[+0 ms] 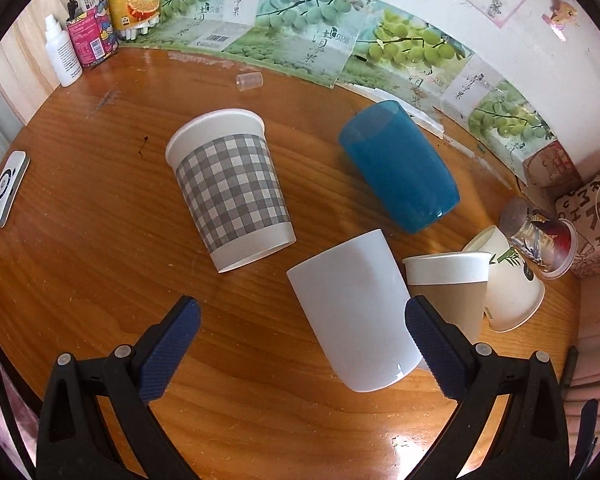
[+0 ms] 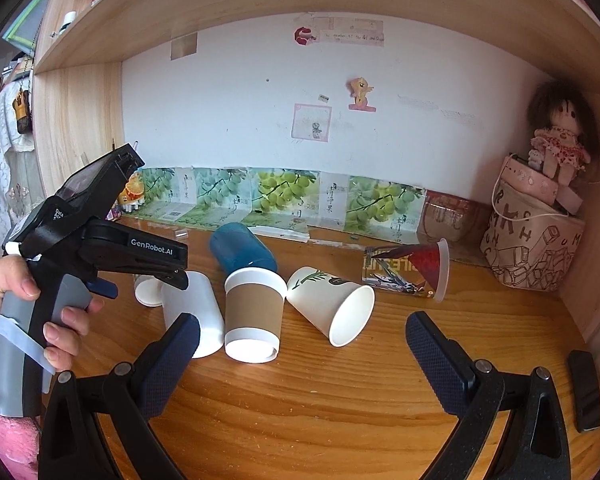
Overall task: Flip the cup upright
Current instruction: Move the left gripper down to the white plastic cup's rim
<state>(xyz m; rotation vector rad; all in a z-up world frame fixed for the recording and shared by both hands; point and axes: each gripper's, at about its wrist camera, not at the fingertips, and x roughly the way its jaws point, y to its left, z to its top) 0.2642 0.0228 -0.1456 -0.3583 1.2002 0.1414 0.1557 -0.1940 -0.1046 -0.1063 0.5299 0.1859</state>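
Your left gripper [image 1: 302,336] is spread wide above the glossy brown wooden desk [image 1: 100,264], and the plain white plastic cup [image 1: 354,312] sits partly between its blue pads [image 1: 172,348]. From the left wrist view you cannot be sure whether the right-hand pad touches its wall. That cup appears to stand mouth-down, and so does the brown-sleeved white paper cup [image 1: 452,292] just beside it. The grey-checked white paper cup [image 1: 230,188] and the translucent blue plastic tumbler [image 1: 400,164] sit farther back, well apart from each other. Your right gripper [image 2: 302,336] is also wide, holding nothing, low over the desk – ahead of it 2 cups lie on their sides: the white paper cup with a leaf print [image 2: 332,304] and the clear printed plastic cup [image 2: 408,270].
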